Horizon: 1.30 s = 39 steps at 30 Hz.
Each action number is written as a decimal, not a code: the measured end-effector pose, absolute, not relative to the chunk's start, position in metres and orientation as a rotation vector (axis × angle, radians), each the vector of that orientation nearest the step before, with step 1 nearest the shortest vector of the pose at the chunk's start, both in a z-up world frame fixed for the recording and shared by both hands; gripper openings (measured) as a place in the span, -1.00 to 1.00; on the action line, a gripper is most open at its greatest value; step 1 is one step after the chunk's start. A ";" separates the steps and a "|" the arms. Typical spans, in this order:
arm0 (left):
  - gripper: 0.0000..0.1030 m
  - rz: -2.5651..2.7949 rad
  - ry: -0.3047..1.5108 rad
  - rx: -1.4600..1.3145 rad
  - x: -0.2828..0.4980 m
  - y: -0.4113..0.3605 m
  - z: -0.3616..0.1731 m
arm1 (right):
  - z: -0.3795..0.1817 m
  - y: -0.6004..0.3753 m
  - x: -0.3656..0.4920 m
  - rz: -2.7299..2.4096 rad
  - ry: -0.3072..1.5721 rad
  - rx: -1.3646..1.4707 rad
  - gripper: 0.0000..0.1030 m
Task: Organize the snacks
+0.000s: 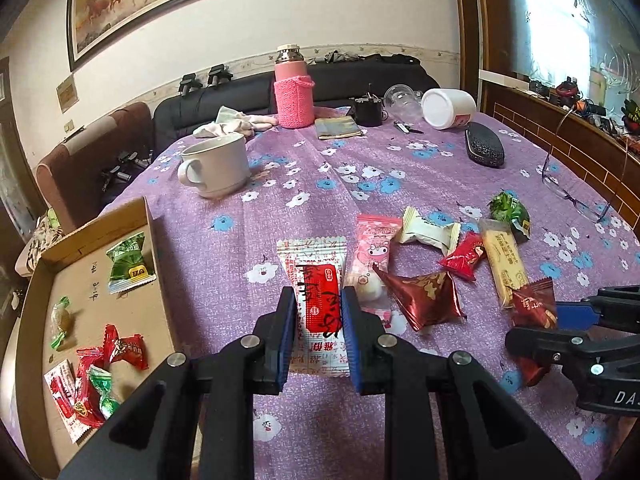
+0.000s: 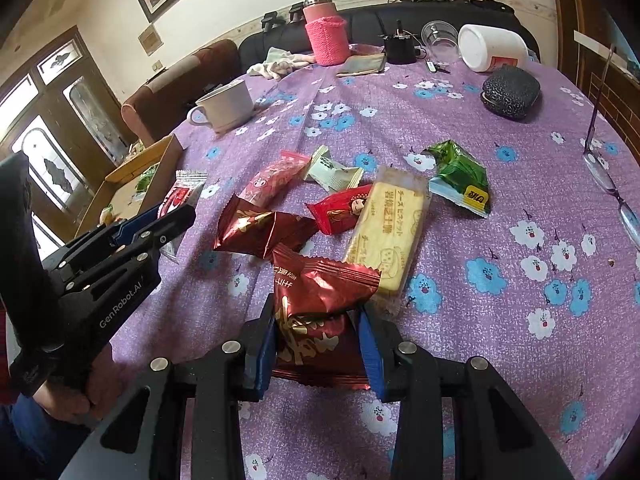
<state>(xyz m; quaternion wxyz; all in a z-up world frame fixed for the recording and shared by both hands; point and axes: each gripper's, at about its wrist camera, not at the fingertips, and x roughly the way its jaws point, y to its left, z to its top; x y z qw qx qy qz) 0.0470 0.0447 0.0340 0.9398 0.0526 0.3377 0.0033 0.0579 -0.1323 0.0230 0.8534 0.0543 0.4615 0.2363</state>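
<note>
I have the left gripper (image 1: 319,312) clamped on a flat white sachet with a red printed panel (image 1: 316,280), pinched across its lower half, with the open cardboard box (image 1: 158,240) of sorted sweets just off to one side. My right gripper (image 2: 318,338) is closed on a dark red foil packet with gold lettering (image 2: 320,300), on the far side of the loose snack pile from the cardboard box. My worry is the foil: it is puffy and slick, so it may squirt out of the pads. The sachet is limp and could fold and catch on the cardboard box's wall. Carrying the foil packet across, I could drag the yellow biscuit bar in clear wrap (image 2: 390,232) lying against it, or knock the two grippers together.
</note>
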 end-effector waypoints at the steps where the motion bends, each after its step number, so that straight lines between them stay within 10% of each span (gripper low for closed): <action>1: -0.58 0.007 0.689 0.107 0.047 0.045 0.034 | 0.023 -0.133 0.058 0.499 0.973 0.120 -0.23; 39: -0.57 -0.013 0.630 0.062 0.038 0.049 0.051 | 0.027 -0.154 0.063 0.413 0.922 0.196 -0.23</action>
